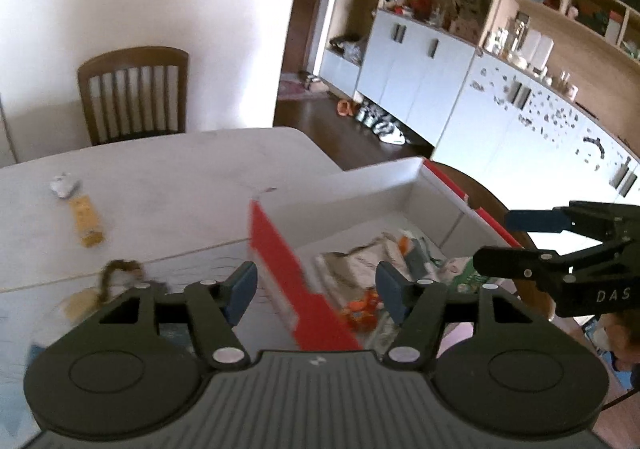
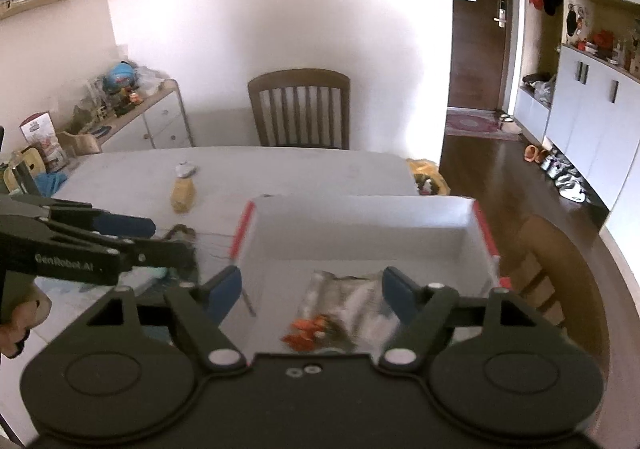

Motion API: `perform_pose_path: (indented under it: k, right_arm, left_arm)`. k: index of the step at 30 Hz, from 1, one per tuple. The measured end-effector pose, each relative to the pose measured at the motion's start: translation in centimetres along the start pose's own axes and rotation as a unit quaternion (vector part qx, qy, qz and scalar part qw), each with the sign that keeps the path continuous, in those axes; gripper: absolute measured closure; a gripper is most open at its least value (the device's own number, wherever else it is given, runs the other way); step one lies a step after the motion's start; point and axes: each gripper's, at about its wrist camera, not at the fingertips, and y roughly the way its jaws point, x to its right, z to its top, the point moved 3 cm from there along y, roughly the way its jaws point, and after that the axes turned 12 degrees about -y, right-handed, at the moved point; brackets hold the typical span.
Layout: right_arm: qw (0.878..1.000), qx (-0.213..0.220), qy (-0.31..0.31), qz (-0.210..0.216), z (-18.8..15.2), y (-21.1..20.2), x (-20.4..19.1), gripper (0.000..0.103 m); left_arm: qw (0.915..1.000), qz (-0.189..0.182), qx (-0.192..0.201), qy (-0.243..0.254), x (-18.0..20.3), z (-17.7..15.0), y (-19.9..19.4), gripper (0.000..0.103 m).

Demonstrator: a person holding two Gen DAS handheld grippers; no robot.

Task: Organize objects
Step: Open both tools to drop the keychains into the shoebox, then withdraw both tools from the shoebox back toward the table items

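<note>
A red-and-white cardboard box stands open on the white table. Silver snack packets lie inside it. My left gripper is open and empty, its fingers straddling the box's left wall; it also shows in the right wrist view. My right gripper is open and empty above the packets; it shows in the left wrist view at the box's right side. A yellow packet and a crumpled white wrapper lie farther out on the table.
A brown tasselled item lies near the box's left side. A wooden chair stands at the table's far edge. Another chair is right of the box. White cabinets line the right wall.
</note>
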Motion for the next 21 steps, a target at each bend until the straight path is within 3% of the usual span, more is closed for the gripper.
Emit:
perform_pose_path:
  k: [3,13,19,21]
  right_arm:
    - [1.0,0.004,0.002,0.004,0.8,0.5,-2.2,0.023]
    - [1.0,0.014,0.008,0.01,2.7,1.9,-8.5,0.003]
    - [0.999,0.029,0.003,-0.014,3.3,2.8,-11.5,0.001]
    - [0.999,0.027,-0.001,-0.019,3.4,3.4,-12.4,0.001]
  left_arm:
    - [0.9999,0.006,0.011,-0.003,-2.4,0.2,-1.7,0.027]
    - [0.9993,0.024,0.017,-0.025,-10.4,0.7,-4.3,0.026]
    - [0.9993,0.024,0.014,-0.027,-14.3,0.4,-5.0,0.016]
    - [0.9993,0.027,0.013,-0.024,-15.4,0.3,-4.8,0.005]
